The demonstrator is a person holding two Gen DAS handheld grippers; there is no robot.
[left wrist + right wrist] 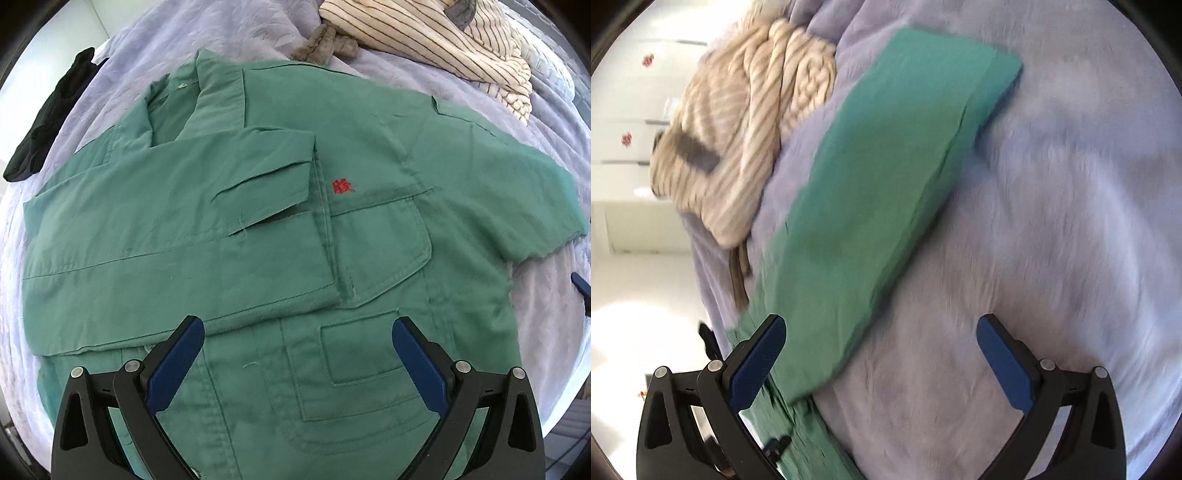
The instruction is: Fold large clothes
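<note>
A large green jacket [369, 229] lies spread front-up on a lavender bedspread [155, 40]. Its left sleeve [155, 236] is folded across the chest; a red embroidered mark [342, 186] sits near the middle. My left gripper [297, 341] is open and empty, just above the jacket's lower front. In the right wrist view the other green sleeve [886, 177] lies stretched out flat on the bedspread [1052, 221]. My right gripper [881, 341] is open and empty, over the sleeve's near end, one blue pad [757, 360] over the cloth. The view is blurred.
A cream striped garment [443, 40] is heaped at the far side of the bed; it also shows in the right wrist view [746, 122]. A brown cloth piece [325, 44] lies beside it. A black garment [48, 114] lies at the far left edge.
</note>
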